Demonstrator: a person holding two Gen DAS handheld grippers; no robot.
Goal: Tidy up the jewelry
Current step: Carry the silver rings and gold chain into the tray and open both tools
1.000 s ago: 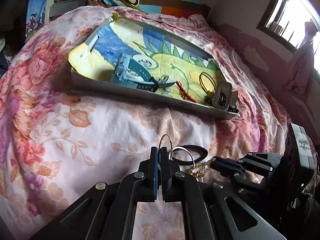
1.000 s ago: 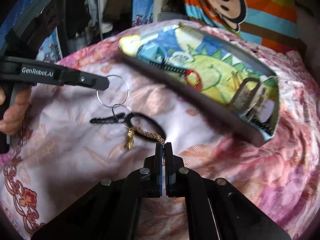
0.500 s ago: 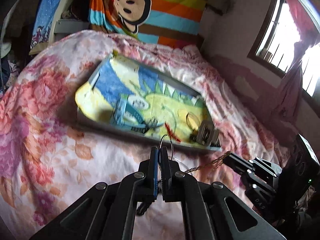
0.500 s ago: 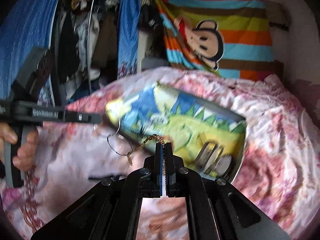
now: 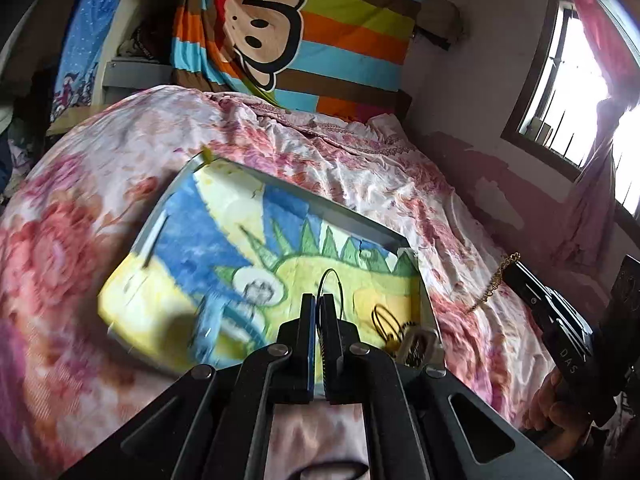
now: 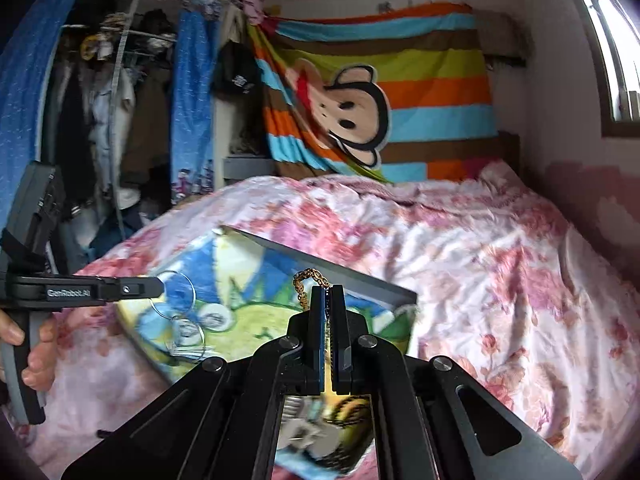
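In the left wrist view, the left gripper (image 5: 318,300) is pinched narrow on a thin wire ring (image 5: 331,285) that loops up above its tips. Below lies the tray (image 5: 352,222), lined with a dinosaur-print cloth, on the floral bedspread (image 5: 360,168). At the right edge the right gripper (image 5: 510,266) clamps a gold chain (image 5: 490,286) that dangles beside the tray.

In the right wrist view, the right gripper (image 6: 328,292) is closed on the gold chain (image 6: 308,280), which curls over its tips above the tray (image 6: 340,276). At left, the left gripper (image 6: 158,287) holds linked wire rings (image 6: 180,300) hanging over the tray's blurred contents.
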